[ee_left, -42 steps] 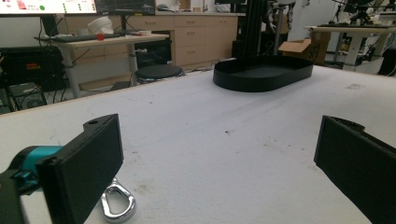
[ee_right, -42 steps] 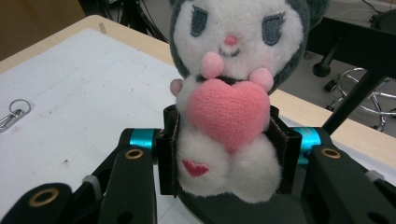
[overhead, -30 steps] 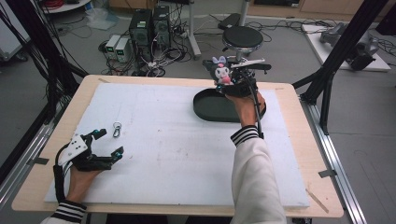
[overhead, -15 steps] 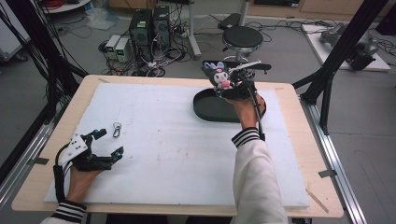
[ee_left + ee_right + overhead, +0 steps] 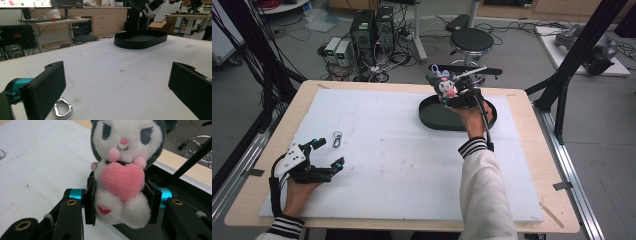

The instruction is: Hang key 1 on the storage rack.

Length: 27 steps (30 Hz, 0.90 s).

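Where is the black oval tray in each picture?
High view: the black oval tray sits right of centre toward the table's far edge, under the right tool holding a small plush toy.
Left gripper view: far end of the table, upper middle.
Right gripper view: its dark rim runs behind the toy, at right.
Shared landmark: the white foam mat.

Grey floor (image 5: pixel 522 55), black stool (image 5: pixel 472 40), computers (image 5: pixel 371 27)
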Available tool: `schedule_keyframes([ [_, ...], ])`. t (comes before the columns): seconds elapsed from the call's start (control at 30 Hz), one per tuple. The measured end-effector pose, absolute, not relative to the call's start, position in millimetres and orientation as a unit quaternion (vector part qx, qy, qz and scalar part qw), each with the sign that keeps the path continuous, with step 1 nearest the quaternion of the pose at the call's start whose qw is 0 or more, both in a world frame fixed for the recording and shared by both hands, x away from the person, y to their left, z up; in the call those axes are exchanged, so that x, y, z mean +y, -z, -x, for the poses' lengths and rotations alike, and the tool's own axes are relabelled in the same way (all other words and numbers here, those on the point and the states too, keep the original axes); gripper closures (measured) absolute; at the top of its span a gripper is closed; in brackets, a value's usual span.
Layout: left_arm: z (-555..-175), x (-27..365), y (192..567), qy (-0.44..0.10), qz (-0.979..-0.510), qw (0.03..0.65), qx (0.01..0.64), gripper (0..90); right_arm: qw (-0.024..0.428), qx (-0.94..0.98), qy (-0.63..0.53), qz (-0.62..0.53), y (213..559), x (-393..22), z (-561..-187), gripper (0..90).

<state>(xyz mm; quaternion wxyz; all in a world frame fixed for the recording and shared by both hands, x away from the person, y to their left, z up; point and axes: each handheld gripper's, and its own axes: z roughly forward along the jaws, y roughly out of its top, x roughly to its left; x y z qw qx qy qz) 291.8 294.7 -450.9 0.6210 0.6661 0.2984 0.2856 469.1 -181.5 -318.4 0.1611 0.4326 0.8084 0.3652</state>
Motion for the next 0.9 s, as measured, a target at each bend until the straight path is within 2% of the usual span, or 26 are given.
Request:
schedule_keyframes([
  [0.9,-291.5,294.5,451.0,-0.285,-0.666,0.621,0.299,1.7,0.144,0.81,-0.354,-0.445,340.6,-179.6,-485.4,55.3],
])
